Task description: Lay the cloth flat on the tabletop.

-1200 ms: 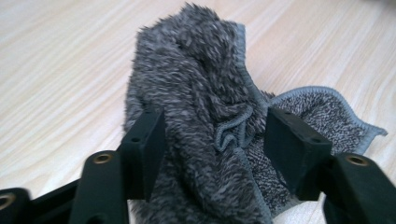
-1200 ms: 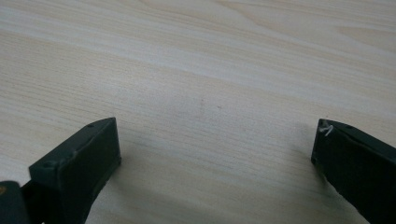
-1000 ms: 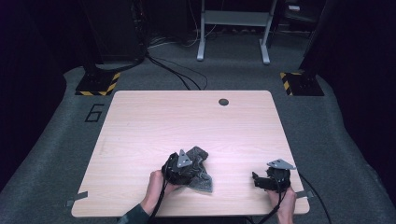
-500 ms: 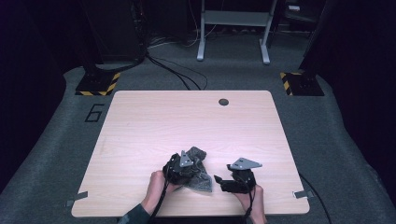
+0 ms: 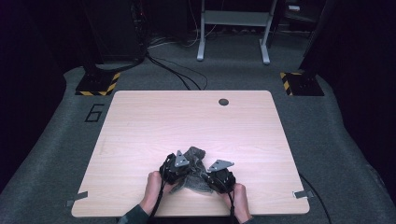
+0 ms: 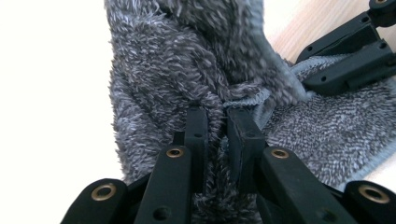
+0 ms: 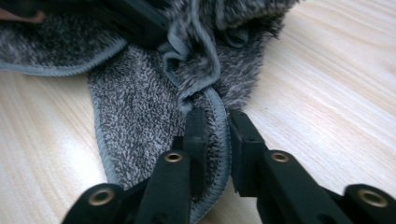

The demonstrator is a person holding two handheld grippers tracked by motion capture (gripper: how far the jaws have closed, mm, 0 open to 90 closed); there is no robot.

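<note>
Pale wood table [image 5: 154,126], rounded corners, standing on grey carpet [image 5: 51,154]; a small dark round grommet [image 5: 223,101] near the table's far edge, well apart from everything else. Crumpled grey towel [image 5: 194,175] lies bunched on the table close to its near edge, roughly at the middle of that edge, far from the grommet. In the left gripper view the towel [image 6: 187,79] is fluffy, heaped upward, with a stitched hem showing; in the right gripper view its hem [image 7: 219,126] runs straight down between the jaws, part of the cloth flat on the wood. Two hands come in over the near edge. Left gripper [image 5: 180,164] sits at the towel's left side, jaws clamped together on a fold of the pile, cloth squeezed in the narrow gap. Right gripper [image 5: 215,175] sits at the towel's right side, jaws closed down on the hemmed edge, hem pinched between them. Both grippers carry grey three-cornered plates on top and lie close together, the towel between them. Right gripper's black jaws [image 6: 350,60] also appear in the left gripper view, resting on the towel.
</note>
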